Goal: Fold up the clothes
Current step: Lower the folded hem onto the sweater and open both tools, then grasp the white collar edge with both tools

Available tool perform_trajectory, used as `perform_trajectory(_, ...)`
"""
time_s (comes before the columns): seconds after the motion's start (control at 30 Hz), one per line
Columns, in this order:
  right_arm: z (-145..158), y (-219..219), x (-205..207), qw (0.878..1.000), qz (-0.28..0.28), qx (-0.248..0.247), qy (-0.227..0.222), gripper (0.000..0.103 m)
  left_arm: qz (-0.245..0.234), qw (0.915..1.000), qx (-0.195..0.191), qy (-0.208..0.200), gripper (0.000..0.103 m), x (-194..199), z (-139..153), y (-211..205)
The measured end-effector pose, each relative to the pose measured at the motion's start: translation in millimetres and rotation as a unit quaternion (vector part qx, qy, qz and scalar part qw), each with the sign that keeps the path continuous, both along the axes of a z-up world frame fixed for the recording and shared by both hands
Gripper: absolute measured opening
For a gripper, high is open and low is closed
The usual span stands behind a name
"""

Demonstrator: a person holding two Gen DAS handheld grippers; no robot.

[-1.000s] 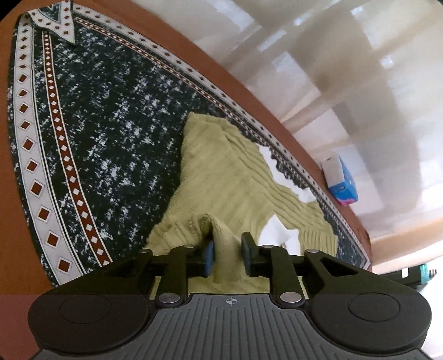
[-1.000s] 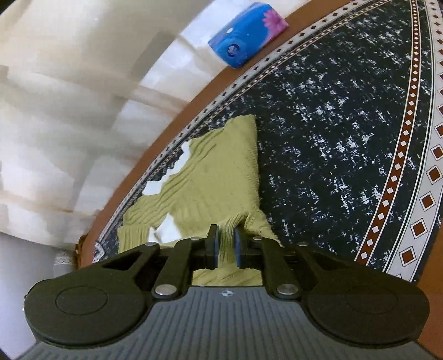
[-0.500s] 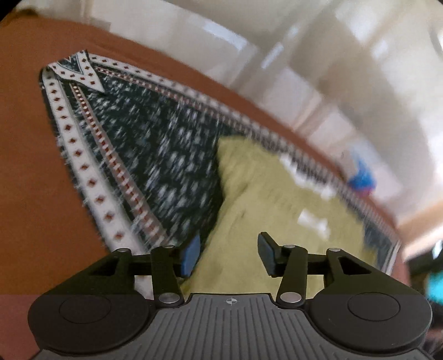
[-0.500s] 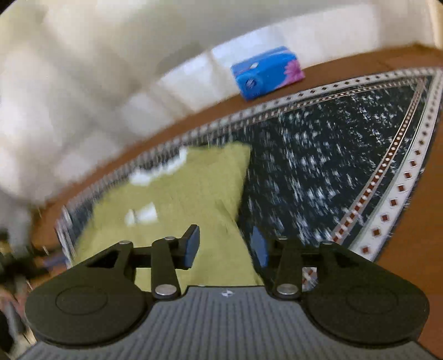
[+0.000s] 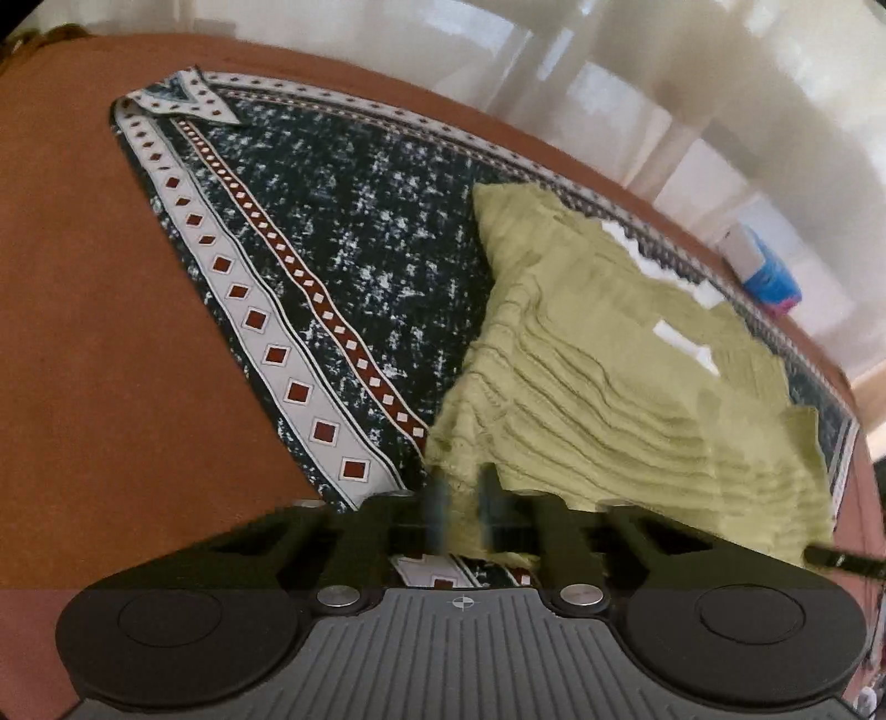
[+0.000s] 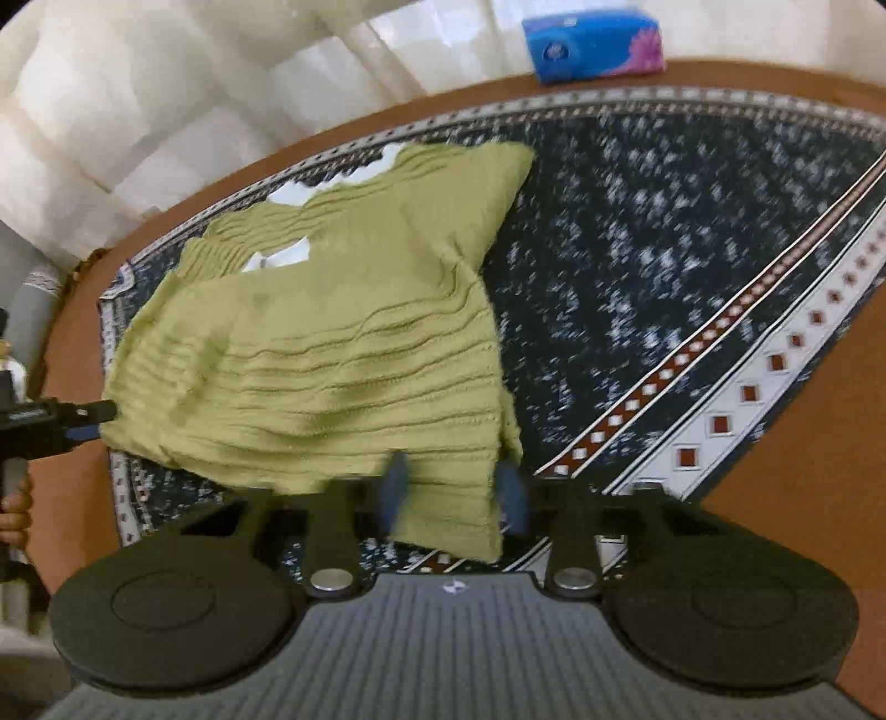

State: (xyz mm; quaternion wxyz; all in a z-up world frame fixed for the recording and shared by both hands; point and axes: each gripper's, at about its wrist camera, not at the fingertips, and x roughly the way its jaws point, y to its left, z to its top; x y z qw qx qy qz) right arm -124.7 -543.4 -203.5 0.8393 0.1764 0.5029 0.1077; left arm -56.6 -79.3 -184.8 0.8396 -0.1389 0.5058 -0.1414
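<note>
A ribbed green knit garment is seen spread on a dark patterned cloth over an orange-brown surface, its near hem raised off the cloth at both corners. In the left wrist view, the left gripper is pinched on the near left corner of the hem, the fabric bunched between its blurred blue pads. In the right wrist view, the right gripper is shown with its jaws parted around the near right corner; whether the fabric is gripped there cannot be told through the blur. White patches are visible at the garment's far edge, and a blue tissue pack is seen beyond it.

A fold of the hem appears to be in hand. It is judged best done with both corners held firmly, kept level and taut between the grippers, and the hem laid squarely against the far edge.
</note>
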Motion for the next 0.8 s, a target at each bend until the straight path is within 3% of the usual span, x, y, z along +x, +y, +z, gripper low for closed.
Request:
perform_trajectory(0.17,20.8,-15.9,-0.5,1.0,-0.013,0.022,-0.015,0.009,-0.012,0.9994,0.028,-0.016,0.002,-4.6,11.0,6.0)
perform_trajectory(0.37,-2.0,-17.5,9.2,1.0,-0.004,-0.008,0.013,0.009,-0.021,0.9988,0.044,-0.002,0.002,-3.2,-0.7,6.4)
perform_trajectory(0.47,-4.5,-14.1,10.9,1.0,0.007,-0.018,0.013,0.011,-0.029,0.9977,0.061,-0.004,0.016,-4.7,1.5,4.5)
perform_trajectory(0.5,-2.1,-13.8,11.1,1.0,0.01,-0.021,0.013,0.012,-0.031,0.9972,0.067,-0.008,0.03,-5.3,4.3,4.1)
perform_trajectory(0.53,1.7,-13.8,10.5,0.999,0.009,-0.029,0.011,0.018,-0.029,0.9971,0.068,-0.016,0.037,-5.7,10.7,4.9)
perform_trajectory(0.6,14.0,-13.0,7.4,0.999,0.0,-0.054,-0.008,0.029,-0.025,0.9967,0.07,-0.031,0.037,-6.5,23.3,6.6)
perform_trajectory(0.8,53.0,6.3,22.4,0.993,0.027,-0.065,-0.092,0.029,-0.062,0.992,0.044,-0.101,0.042,17.5,52.8,-21.4)
